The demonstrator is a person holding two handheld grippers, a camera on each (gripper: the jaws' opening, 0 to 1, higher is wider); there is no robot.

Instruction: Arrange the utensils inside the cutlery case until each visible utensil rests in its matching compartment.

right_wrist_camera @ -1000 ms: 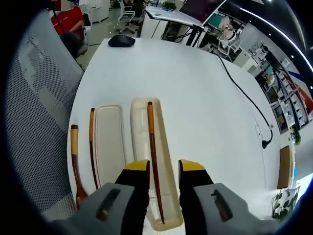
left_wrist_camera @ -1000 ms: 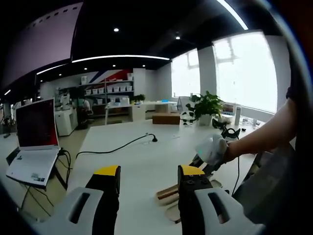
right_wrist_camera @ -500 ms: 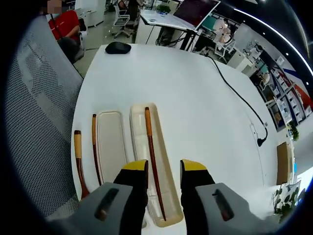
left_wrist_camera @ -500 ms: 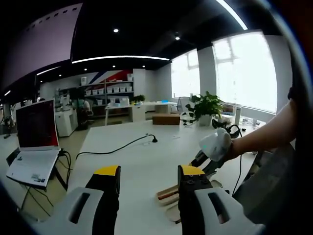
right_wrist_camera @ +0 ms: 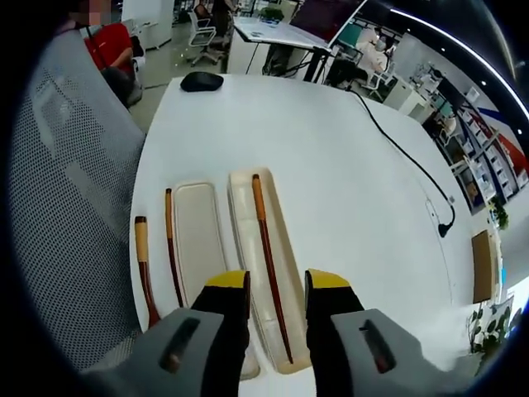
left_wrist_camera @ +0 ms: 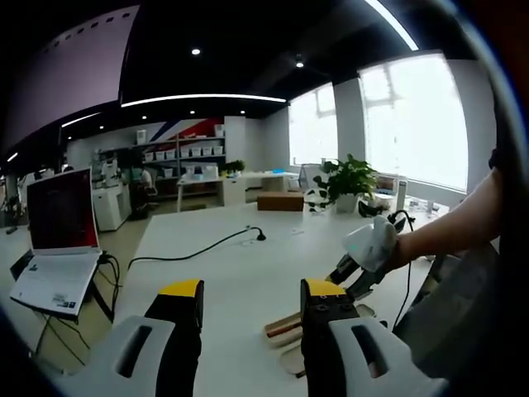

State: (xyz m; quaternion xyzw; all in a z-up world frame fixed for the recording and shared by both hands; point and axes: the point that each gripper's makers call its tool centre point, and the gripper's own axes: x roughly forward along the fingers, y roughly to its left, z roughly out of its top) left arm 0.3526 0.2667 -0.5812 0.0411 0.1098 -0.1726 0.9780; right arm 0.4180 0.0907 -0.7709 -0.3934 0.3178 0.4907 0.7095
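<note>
Yellow-tipped jaws of the right gripper stand parted and empty above the cutlery case, one chopstick inside. Left, a second chopstick and spoon lie near the table edge; a nudge risks knocking them off. Farther off, the left gripper idles open.

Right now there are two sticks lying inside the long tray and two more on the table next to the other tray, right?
Not quite. The right gripper view shows just one stick lying inside the long tray. The two others do lie on the table beside the other tray.
</note>
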